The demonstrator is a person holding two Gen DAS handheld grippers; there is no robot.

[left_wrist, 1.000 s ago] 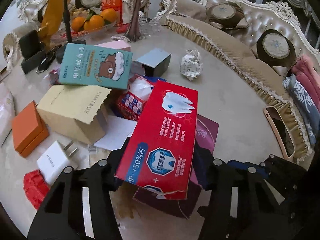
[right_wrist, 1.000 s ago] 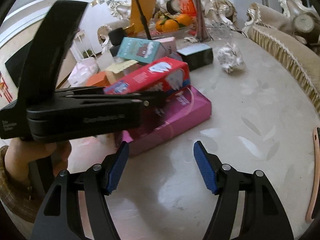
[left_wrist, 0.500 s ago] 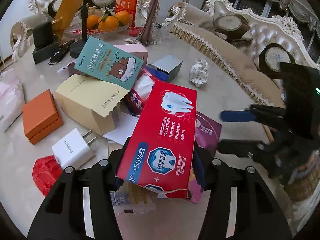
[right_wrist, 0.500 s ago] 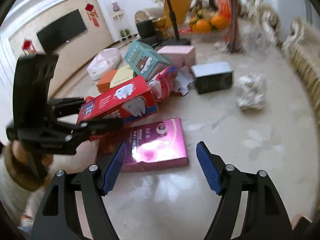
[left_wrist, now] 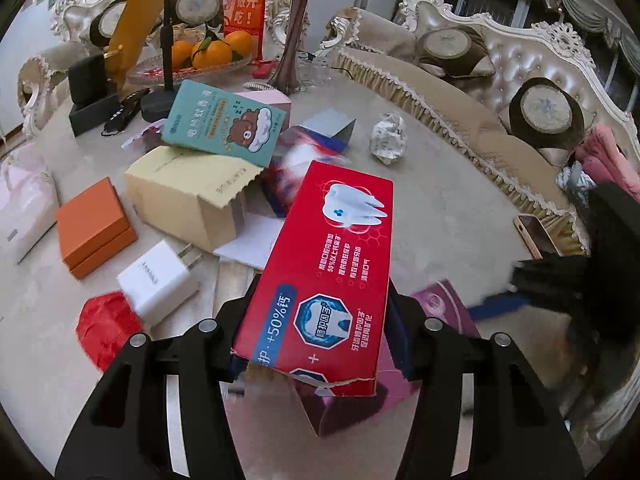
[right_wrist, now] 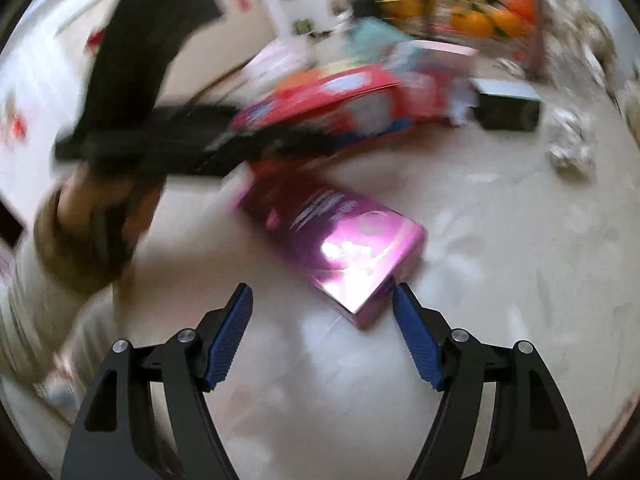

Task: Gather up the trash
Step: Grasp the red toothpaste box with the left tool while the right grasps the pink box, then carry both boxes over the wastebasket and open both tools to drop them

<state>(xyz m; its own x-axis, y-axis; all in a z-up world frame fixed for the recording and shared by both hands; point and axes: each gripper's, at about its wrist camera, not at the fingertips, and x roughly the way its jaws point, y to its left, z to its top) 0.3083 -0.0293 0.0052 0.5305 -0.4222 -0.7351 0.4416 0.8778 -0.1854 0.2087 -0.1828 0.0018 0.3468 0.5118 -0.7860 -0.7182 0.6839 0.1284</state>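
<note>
left gripper (left_wrist: pixel 320 344) is clamping the long red cardboard toothpaste box (left_wrist: pixel 332 276) above the table; right gripper (right_wrist: pixel 322 332), jaws just widening and empty, is nearing the glossy pink box (right_wrist: pixel 344 240). most litter is remaining uncollected.

Glossy cardboard red box (left_wrist: pixel 332 264); pink box (right_wrist: pixel 344 240) shiny, prob. foil; polished tabletop (left_wrist: pixel 440 200).
</note>
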